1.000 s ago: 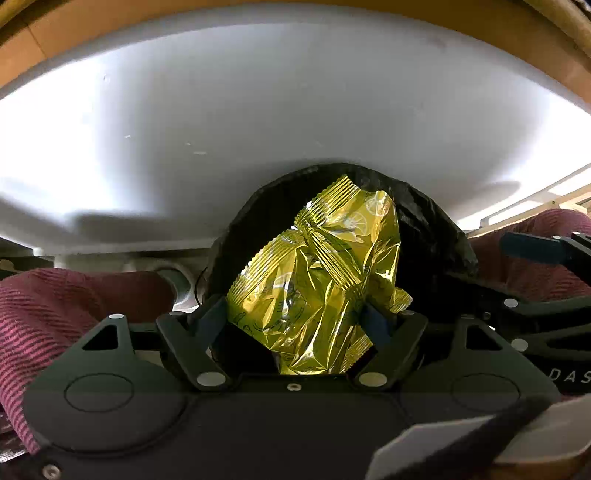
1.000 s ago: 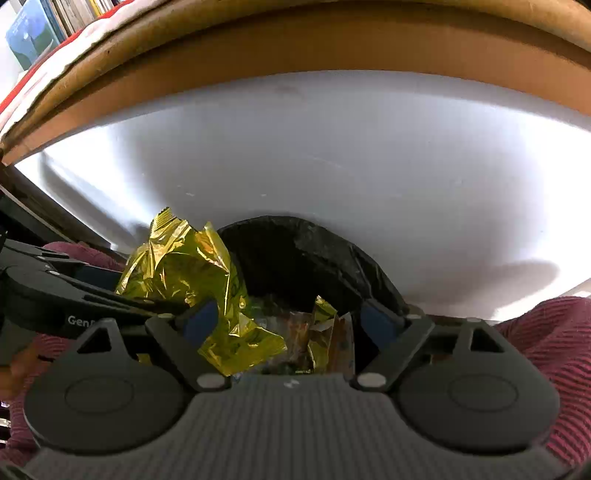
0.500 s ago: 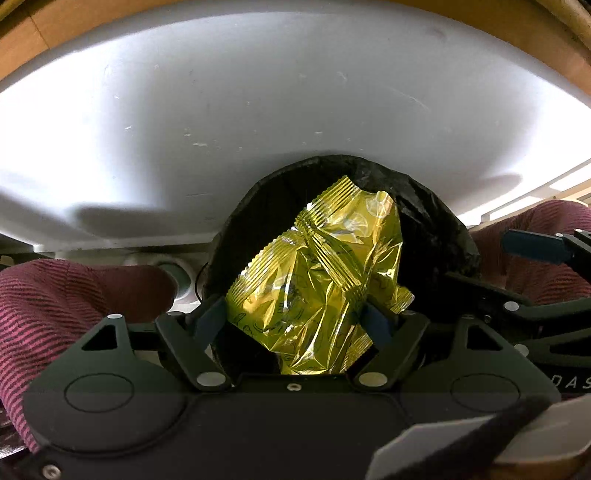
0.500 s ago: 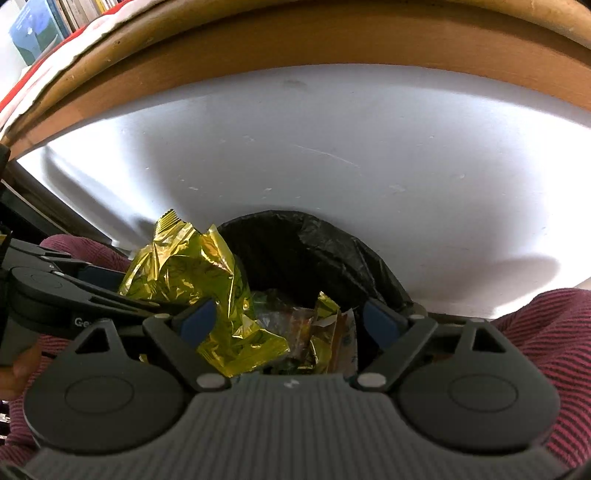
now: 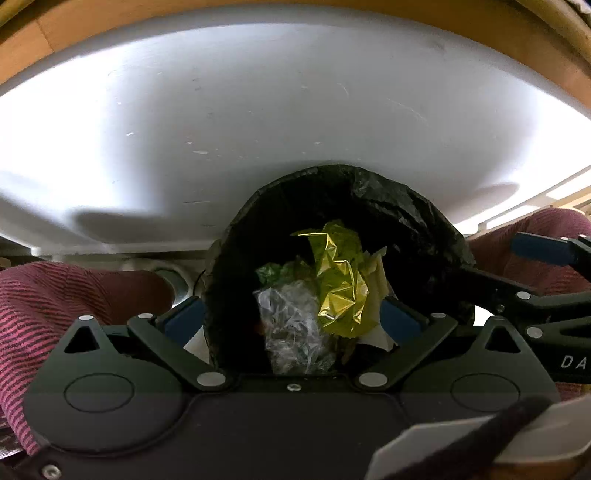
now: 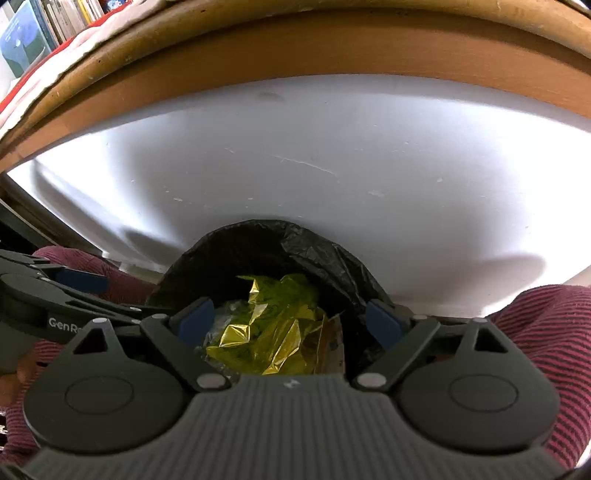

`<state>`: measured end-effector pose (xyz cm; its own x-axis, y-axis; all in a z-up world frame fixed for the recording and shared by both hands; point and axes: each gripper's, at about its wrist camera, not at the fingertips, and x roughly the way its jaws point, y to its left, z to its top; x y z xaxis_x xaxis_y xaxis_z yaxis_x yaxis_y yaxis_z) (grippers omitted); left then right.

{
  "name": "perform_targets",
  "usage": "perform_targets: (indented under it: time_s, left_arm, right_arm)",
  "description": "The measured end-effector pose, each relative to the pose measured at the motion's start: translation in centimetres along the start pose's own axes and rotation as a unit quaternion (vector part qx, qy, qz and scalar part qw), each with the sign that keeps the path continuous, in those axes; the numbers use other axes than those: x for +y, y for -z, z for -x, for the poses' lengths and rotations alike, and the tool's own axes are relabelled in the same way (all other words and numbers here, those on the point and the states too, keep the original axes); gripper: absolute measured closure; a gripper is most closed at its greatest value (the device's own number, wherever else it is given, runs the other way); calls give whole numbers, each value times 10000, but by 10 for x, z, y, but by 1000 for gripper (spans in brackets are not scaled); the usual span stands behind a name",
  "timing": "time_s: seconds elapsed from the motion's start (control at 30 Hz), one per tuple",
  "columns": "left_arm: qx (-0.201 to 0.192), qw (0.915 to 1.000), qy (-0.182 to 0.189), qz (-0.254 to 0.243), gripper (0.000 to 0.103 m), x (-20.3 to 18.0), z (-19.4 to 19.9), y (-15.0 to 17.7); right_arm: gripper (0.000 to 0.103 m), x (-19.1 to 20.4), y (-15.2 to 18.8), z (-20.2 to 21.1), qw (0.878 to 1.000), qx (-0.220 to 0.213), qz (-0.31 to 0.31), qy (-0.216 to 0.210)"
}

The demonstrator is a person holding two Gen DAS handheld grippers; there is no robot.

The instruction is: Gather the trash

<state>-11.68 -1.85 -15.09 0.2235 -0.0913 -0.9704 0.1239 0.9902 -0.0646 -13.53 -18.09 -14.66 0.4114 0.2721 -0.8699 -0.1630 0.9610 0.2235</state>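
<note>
A crumpled gold foil wrapper (image 5: 341, 284) lies inside the black-lined trash bin (image 5: 417, 218), on top of clear plastic (image 5: 291, 321) and other scraps. My left gripper (image 5: 291, 323) hangs open just above the bin mouth, nothing between its blue pads. The right wrist view shows the same gold foil wrapper (image 6: 269, 332) in the bin (image 6: 325, 254), with my right gripper (image 6: 284, 321) open and empty over it. The left gripper's arm (image 6: 62, 299) reaches in from the left edge of that view.
A white tabletop underside (image 5: 258, 110) with a wooden rim (image 6: 332, 48) curves over the bin. Striped maroon trouser legs (image 5: 55, 295) flank the bin on both sides. Books (image 6: 44, 22) stand at the upper left in the right wrist view.
My left gripper opened and let go of the gold wrapper, which dropped into the bin. The right gripper stayed open, shifting slightly over the bin.
</note>
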Motion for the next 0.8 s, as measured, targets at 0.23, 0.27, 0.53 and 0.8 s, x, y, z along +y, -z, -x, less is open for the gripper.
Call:
perform_targets:
  time_s: [0.23, 0.27, 0.53, 0.8]
  left_arm:
    - [37, 9999, -113, -79, 3, -4, -3, 1]
    - [38, 9999, -119, -78, 3, -5, -3, 1]
    - [54, 9999, -145, -51, 4, -2, -5, 2]
    - [102, 9998, -175, -20, 4, 1, -6, 4]
  right_arm:
    - [9, -1, 1, -1, 10000, 25, -11, -22]
    - [9, -1, 0, -1, 10000, 29, -9, -26]
    - [9, 2, 2, -4, 10000, 44, -1, -26]
    - [9, 2, 2, -4, 10000, 43, -3, -26]
